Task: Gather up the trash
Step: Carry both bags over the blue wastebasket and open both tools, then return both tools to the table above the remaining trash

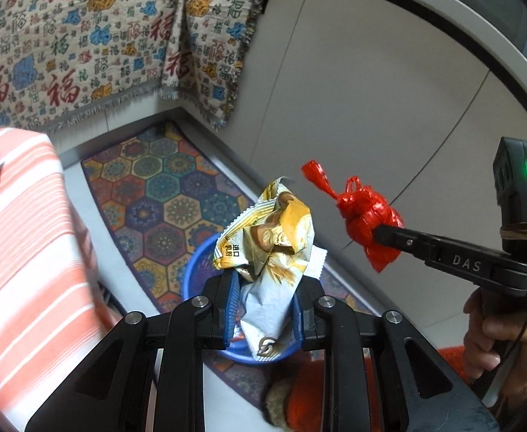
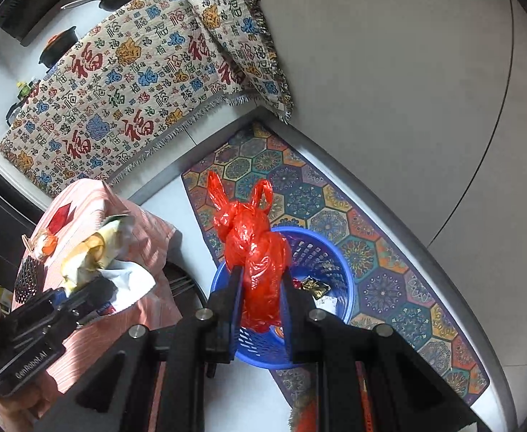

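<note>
Hovering above blue basket [image 2: 335,252] | left gripper [image 1: 263,306] pinching crumpled snack wrapper [image 1: 270,252] | right gripper [image 2: 260,298] pinching knotted red bag [image 2: 256,248] | both look light, soft, crushable; grip bunched middle

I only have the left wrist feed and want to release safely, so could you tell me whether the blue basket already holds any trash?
Observer: Yes, the right wrist view shows a crumpled gold wrapper inside the blue basket.
Operator: Thank you. Is the red plastic bag above the basket?
Observer: It is; the right tongs hold the red plastic bag over the basket's near rim.
Operator: Is anything left on the striped cloth?
Observer: An orange-tinted clear wrapper lies on the striped cloth, beyond the snack wrapper in your left tongs.
</note>
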`<act>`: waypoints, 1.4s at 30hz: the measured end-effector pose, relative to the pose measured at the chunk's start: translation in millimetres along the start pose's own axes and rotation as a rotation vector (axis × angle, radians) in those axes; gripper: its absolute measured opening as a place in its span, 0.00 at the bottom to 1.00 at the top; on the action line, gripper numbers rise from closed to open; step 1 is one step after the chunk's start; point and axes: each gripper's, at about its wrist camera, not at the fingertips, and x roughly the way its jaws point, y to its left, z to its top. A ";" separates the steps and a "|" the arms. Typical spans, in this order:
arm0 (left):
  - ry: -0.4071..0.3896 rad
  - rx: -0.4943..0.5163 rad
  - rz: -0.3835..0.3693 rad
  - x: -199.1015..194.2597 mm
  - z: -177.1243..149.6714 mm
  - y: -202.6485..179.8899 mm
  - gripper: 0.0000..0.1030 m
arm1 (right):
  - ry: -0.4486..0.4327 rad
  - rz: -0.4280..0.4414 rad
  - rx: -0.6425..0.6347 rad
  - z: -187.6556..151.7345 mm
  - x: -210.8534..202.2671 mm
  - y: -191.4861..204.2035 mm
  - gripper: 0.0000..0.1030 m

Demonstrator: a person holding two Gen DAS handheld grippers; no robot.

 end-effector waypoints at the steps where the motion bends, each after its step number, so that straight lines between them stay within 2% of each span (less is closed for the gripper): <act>1: 0.004 -0.004 -0.001 5.9 0.2 0.0 0.23 | 0.006 -0.002 -0.001 2.4 4.1 -1.2 0.18; 12: 0.050 0.025 0.008 52.8 -2.7 -2.8 0.25 | 0.084 0.000 0.051 4.2 41.0 -16.8 0.20; 13: 0.054 0.030 0.015 57.6 -2.8 -3.3 0.28 | 0.090 0.001 0.056 4.3 44.2 -18.8 0.21; 14: 0.060 0.033 0.016 63.2 -3.4 -3.2 0.42 | 0.096 -0.002 0.068 4.5 47.2 -21.0 0.22; 15: 0.060 0.031 0.011 66.6 -3.4 -3.2 0.50 | 0.098 0.007 0.078 4.9 50.0 -23.0 0.25; 16: 0.052 0.028 0.005 68.4 -3.8 -3.0 0.63 | 0.100 0.020 0.094 5.3 53.0 -24.3 0.36; 17: 0.039 0.026 0.000 69.1 -3.9 -2.9 0.66 | 0.101 0.026 0.105 5.5 54.1 -25.4 0.48; 22: 0.025 0.019 -0.004 63.9 -3.5 -4.2 0.70 | 0.089 0.048 0.101 6.5 53.9 -24.9 0.49; 27: -0.031 0.021 0.048 16.6 -8.4 2.4 0.78 | 0.019 0.030 0.046 10.6 39.3 -13.6 0.49; 33: -0.082 0.035 0.172 -69.6 -26.0 34.2 0.84 | -0.107 -0.040 -0.179 5.6 14.0 35.9 0.49; 36: -0.091 0.021 0.250 -109.4 -42.1 64.9 0.88 | -0.150 -0.025 -0.296 -9.0 3.0 70.4 0.49; 38: -0.087 0.011 0.329 -131.9 -58.0 92.4 0.90 | -0.159 -0.003 -0.351 -19.2 -0.9 91.2 0.49; 42: -0.055 -0.053 0.455 -154.4 -86.3 147.2 0.91 | -0.151 0.066 -0.472 -43.2 -3.5 146.1 0.49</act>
